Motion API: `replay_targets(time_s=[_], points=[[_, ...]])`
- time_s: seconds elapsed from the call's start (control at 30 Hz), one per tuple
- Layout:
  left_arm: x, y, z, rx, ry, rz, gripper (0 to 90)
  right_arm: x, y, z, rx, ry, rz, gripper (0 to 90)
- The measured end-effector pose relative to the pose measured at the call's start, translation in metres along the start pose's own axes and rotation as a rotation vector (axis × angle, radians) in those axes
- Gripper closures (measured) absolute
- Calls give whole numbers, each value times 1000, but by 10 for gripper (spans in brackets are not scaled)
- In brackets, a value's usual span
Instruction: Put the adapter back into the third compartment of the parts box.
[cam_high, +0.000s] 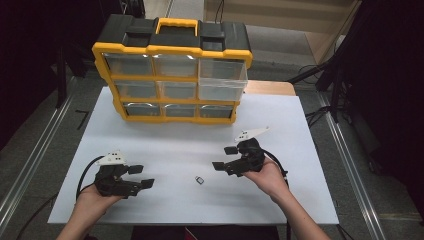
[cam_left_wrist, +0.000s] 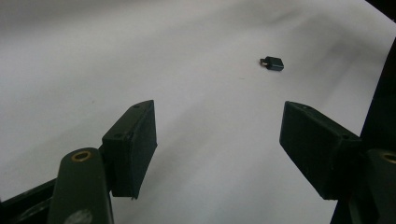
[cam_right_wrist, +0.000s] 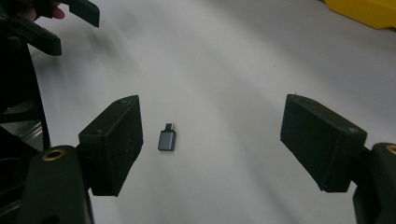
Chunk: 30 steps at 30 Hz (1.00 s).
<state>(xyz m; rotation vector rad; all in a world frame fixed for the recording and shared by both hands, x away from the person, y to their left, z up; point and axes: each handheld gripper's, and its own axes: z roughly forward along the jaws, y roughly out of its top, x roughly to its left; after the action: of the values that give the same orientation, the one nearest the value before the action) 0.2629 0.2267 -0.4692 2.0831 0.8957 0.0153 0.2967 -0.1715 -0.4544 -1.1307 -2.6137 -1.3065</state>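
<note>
1. Your left gripper is at the near left of the white table; your left hand holds it from below; its jaws stand wide apart and hold nothing; in the left gripper view there is only bare table between them.
2. Your right gripper is at the near right, held by your right hand; its jaws also stand wide apart and are empty; they point to the left, toward the middle of the table.
3. A small dark adapter lies flat on the table between the two grippers, nearer to the right one; nothing touches it.
4. In the right gripper view the adapter lies just beside the left-hand jaw, inside the gap, with its small metal plug pointing away from the camera; in the left gripper view the adapter is farther off, beyond the jaws and to the right.
5. A yellow and black drawer organizer stands at the far side of the table; its upper right drawer is pulled out toward you; the other drawers are closed.
</note>
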Motion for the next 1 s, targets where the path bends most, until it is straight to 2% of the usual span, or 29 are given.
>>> replay_targets(time_s=[0.4, 1.0], points=[[0, 0, 0, 1, 0, 1, 290, 8, 12, 17, 26, 0, -34, 196], [0, 0, -1, 2, -4, 3, 290, 19, 20, 41, 54, 22, -42, 216]])
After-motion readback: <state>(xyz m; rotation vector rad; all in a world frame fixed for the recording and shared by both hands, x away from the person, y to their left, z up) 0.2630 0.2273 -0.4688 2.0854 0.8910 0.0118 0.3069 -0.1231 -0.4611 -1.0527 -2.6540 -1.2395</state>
